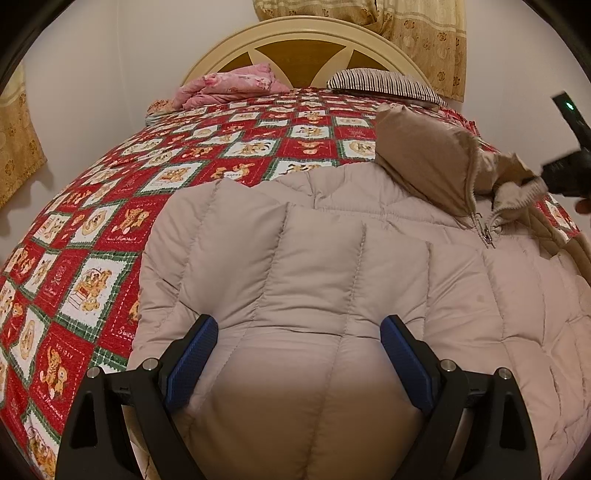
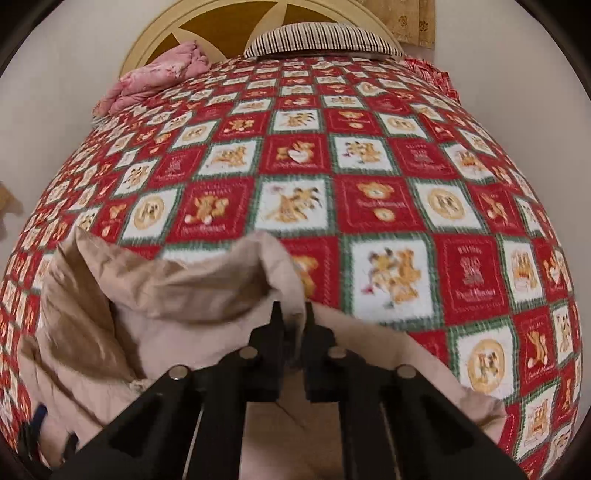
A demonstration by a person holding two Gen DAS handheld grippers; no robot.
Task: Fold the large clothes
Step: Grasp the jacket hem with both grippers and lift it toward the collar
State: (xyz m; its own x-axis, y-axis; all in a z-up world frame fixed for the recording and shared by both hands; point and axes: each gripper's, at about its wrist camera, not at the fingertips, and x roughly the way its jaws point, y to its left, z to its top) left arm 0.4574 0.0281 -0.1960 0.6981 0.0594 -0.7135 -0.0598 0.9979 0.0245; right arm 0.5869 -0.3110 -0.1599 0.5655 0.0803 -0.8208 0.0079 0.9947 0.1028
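A beige quilted puffer jacket (image 1: 332, 258) lies on the bed, hood (image 1: 421, 155) toward the headboard, zipper (image 1: 485, 229) near the collar. My left gripper (image 1: 297, 336) is open, its blue pads (image 1: 192, 354) spread wide over the jacket's lower part, holding nothing. My right gripper (image 2: 293, 314) is shut on the jacket's collar edge (image 2: 236, 280) and lifts it a little; it also shows at the right edge of the left wrist view (image 1: 565, 173). The right wrist view is blurred by motion.
The bed carries a red, white and green teddy-bear quilt (image 1: 110, 221) (image 2: 369, 184). A pink folded blanket (image 1: 229, 86) and a striped pillow (image 1: 384, 83) lie by the cream headboard (image 1: 303, 33). Curtains (image 1: 424, 33) hang behind. Walls stand on the left.
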